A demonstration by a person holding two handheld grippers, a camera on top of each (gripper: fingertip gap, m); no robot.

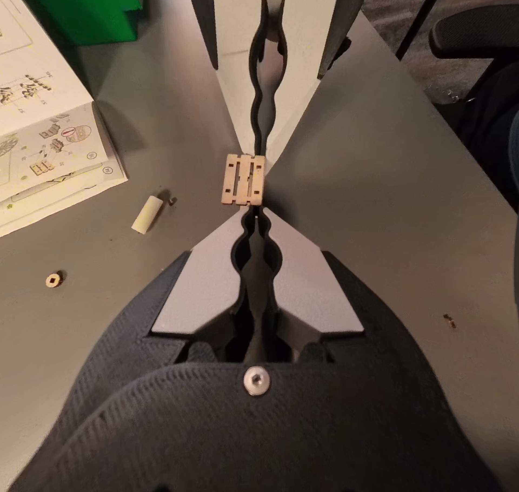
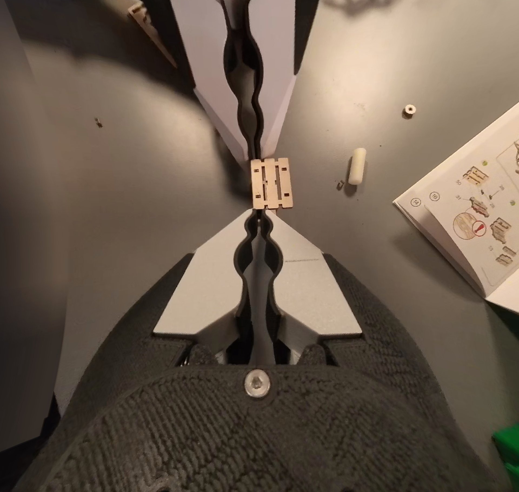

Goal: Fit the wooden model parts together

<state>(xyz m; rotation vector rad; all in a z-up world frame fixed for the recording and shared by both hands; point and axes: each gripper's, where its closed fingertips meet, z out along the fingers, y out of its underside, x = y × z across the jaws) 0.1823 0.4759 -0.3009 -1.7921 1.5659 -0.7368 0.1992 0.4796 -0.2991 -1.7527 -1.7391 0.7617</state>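
A small flat wooden model part (image 1: 243,180) with slots and notched edges is held between both grippers, just over the grey table (image 1: 365,225). In the left wrist view my left gripper (image 1: 257,211) is shut on its near edge, and my right gripper (image 1: 259,151) comes in from the far side, shut on the opposite edge. In the right wrist view the same part (image 2: 272,179) sits between my right gripper (image 2: 259,211) below and my left gripper (image 2: 256,155) above. Both grip near one side of the part, and the rest juts out sideways.
An open instruction booklet (image 1: 42,141) (image 2: 463,225) lies beside a green box (image 1: 84,6) (image 2: 505,456). A white cylinder (image 1: 147,215) (image 2: 357,165) and a small wooden ring (image 1: 54,279) (image 2: 408,111) lie loose. A wooden sheet (image 2: 143,20) lies farther off. The table edge (image 1: 421,99) borders a chair. Both grippers' tips are close together, under 4 cm apart. Both grippers' tips are roughly 8 cm from the white cylinder (image 2: 357,165). My left wrist view (image 1: 147,212) looks at it from another angle.
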